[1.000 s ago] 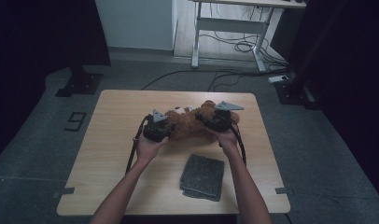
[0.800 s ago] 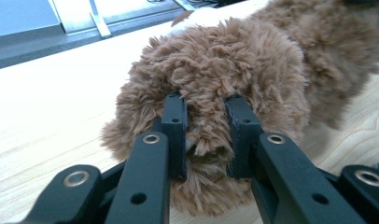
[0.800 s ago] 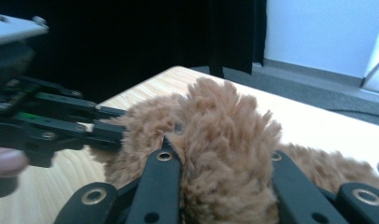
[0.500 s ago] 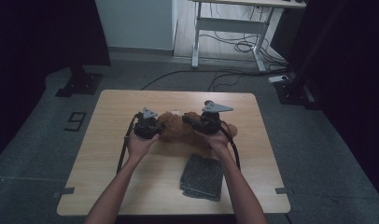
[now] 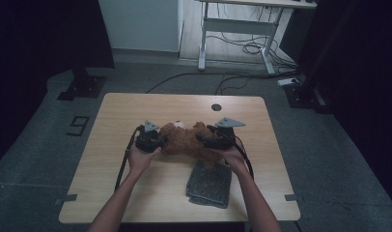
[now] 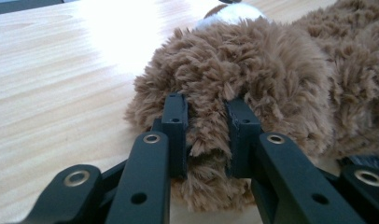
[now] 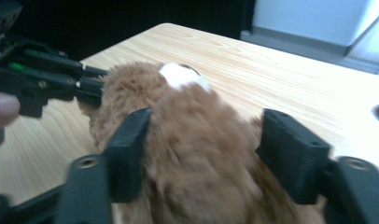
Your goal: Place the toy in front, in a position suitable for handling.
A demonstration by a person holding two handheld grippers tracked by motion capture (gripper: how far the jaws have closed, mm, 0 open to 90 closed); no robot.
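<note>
The table [image 5: 136, 193] is pale wood, and a brown plush bear [image 5: 184, 140] lies on it a little past its centre, toward twelve o'clock. At nine o'clock from the bear sits the left gripper [image 5: 158, 141], held in the person's left hand [image 5: 141, 157]. In the left gripper view the left gripper [image 6: 206, 135] has its jaws drawn narrow, pinching a tuft of the bear's [image 6: 253, 79] fur between the two black pads, which press into the plush on both sides. The bear rests on the wood, with a white patch [image 6: 232, 13] showing at twelve o'clock beyond the brown fur.

At three o'clock from the bear is the right gripper [image 5: 206, 140], held in the right hand [image 5: 232, 162], with a grey three-cornered plate [image 5: 229, 122] on top. In the right gripper view the right gripper [image 7: 206, 149] stands wide, its jaws having just been opening. The bear's [image 7: 197, 154] body lies between them; the pad at nine o'clock sits against the fur, while the pad at three o'clock stands just clear of it. That view is blurred, and the left gripper [image 7: 92, 84] reaches into the bear from ten o'clock.

At five o'clock from the bear, near the table's near edge, lies a folded grey cloth [image 5: 209, 184], its far end just under the right hand.
</note>
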